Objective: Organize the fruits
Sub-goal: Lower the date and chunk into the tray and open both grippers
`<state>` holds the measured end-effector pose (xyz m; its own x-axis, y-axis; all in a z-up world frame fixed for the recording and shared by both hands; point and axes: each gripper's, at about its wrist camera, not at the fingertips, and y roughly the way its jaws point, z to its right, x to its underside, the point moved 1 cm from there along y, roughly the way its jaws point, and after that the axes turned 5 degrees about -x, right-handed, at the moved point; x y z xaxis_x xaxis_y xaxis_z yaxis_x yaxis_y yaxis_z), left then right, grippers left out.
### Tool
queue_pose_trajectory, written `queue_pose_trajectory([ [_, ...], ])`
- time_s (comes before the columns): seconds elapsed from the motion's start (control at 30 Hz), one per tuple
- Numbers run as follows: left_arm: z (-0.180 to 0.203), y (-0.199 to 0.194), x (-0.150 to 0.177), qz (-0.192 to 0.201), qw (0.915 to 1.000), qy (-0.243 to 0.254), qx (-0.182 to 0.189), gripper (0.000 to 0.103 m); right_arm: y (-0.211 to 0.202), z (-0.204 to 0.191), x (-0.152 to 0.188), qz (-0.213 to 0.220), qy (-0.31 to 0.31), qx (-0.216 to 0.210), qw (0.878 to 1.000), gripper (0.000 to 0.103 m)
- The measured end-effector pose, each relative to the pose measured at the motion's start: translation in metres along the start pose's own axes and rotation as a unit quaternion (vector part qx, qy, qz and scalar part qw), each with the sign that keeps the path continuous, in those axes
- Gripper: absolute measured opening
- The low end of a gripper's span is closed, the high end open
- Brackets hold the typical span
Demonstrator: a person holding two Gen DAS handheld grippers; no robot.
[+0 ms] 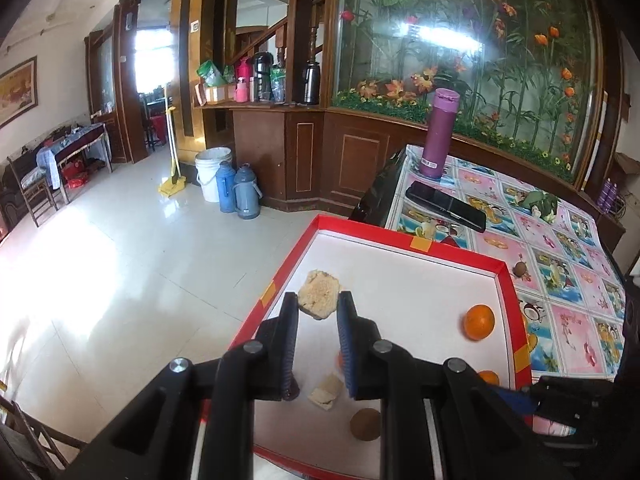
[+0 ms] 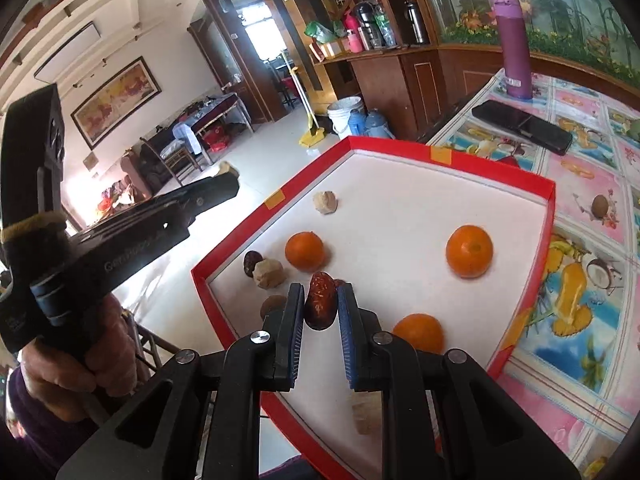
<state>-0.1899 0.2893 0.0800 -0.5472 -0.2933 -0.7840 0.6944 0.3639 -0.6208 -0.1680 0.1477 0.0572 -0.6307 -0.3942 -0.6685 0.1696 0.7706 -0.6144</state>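
Note:
A red-rimmed white tray lies on the table. My left gripper is shut on a tan lumpy piece above the tray's left part. My right gripper is shut on a dark red date over the tray's near corner. In the right wrist view the tray holds three oranges, tan lumps, another date and a brown round fruit. The left gripper shows there too, held high at left.
A purple bottle and a black phone lie at the table's far end. A small brown fruit lies on the patterned cloth beside the tray. The tiled floor drops off left of the tray.

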Motion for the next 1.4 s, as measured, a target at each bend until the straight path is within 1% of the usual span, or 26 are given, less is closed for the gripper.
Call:
queue_pose_trajectory([
  [0.1, -0.006, 0.008, 0.011, -0.026, 0.9995, -0.015, 0.008, 0.022, 0.005, -0.008, 0.010, -0.014, -0.017, 0.002, 1.000, 0.016],
  [0.23, -0.007, 0.006, 0.026, -0.037, 0.9993, 0.000, 0.006, 0.022, 0.010, -0.007, 0.015, -0.027, -0.022, 0.011, 0.999, 0.016],
  [0.37, -0.007, 0.011, 0.028, -0.051, 0.9987, 0.008, -0.006, 0.022, 0.016, 0.000, 0.018, -0.040, -0.007, 0.016, 0.999, 0.016],
  [0.43, -0.005, 0.010, 0.030, -0.050, 0.9985, 0.017, -0.014, 0.022, 0.016, 0.003, 0.018, -0.038, -0.005, 0.023, 0.999, 0.016],
  [0.5, -0.004, 0.008, 0.034, -0.050, 0.9983, 0.024, -0.016, 0.022, 0.015, 0.006, 0.018, -0.036, -0.005, 0.030, 0.999, 0.016],
  [0.77, 0.013, 0.000, 0.046, -0.058, 0.9965, 0.060, 0.005, 0.022, 0.020, 0.016, 0.014, -0.036, 0.002, 0.045, 0.998, 0.016],
  [0.93, 0.015, 0.006, 0.049, -0.071, 0.9956, 0.059, 0.014, 0.022, 0.020, 0.016, 0.008, -0.029, -0.008, 0.059, 0.998, 0.016],
  [1.17, 0.020, 0.006, 0.048, -0.071, 0.9953, 0.062, 0.022, 0.022, 0.014, 0.024, -0.001, -0.001, -0.029, 0.109, 0.994, 0.016],
  [1.27, 0.024, 0.006, 0.047, -0.068, 0.9952, 0.066, 0.023, 0.022, 0.014, 0.035, -0.007, 0.003, -0.019, 0.114, 0.993, 0.016],
  [1.4, 0.033, 0.008, 0.045, -0.073, 0.9943, 0.067, 0.038, 0.022, 0.019, 0.044, -0.016, -0.004, -0.015, 0.108, 0.994, 0.016],
])
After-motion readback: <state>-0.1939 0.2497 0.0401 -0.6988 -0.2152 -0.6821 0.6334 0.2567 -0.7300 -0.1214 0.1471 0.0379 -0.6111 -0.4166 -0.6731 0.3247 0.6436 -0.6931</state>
